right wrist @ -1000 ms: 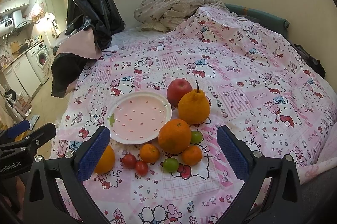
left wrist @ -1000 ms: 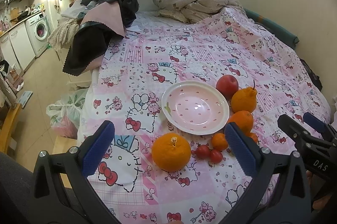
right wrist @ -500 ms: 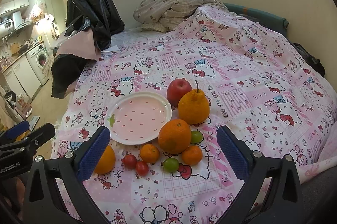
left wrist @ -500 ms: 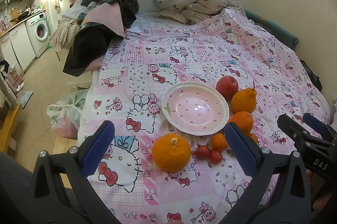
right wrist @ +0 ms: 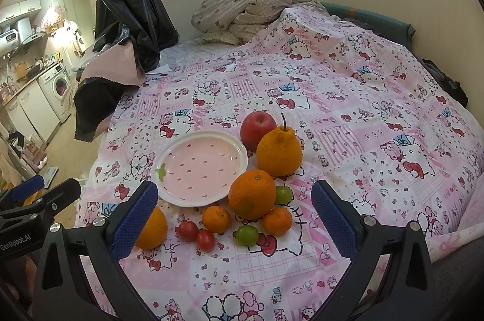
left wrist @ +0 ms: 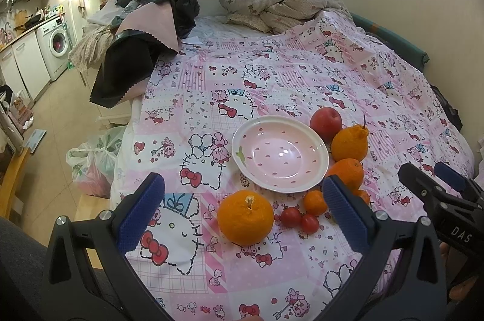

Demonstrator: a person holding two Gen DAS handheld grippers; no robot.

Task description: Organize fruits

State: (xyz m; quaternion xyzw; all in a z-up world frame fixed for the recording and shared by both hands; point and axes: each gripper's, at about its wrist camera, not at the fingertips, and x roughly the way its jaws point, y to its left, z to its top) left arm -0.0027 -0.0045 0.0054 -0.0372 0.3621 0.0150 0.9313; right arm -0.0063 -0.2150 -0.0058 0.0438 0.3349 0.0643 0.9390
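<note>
On bedspread (right wrist: 348, 115), bare pink plate (right wrist: 169, 188)

Empty pink plate (right wrist: 199, 166) ahead-left of the right gripper (right wrist: 234, 216), with apple (right wrist: 257, 126), knobby orange (right wrist: 279, 154), round orange (right wrist: 251, 194), mandarins, cherry tomatoes (right wrist: 196, 235) and green fruits clustered ahead between its fingers.
</note>
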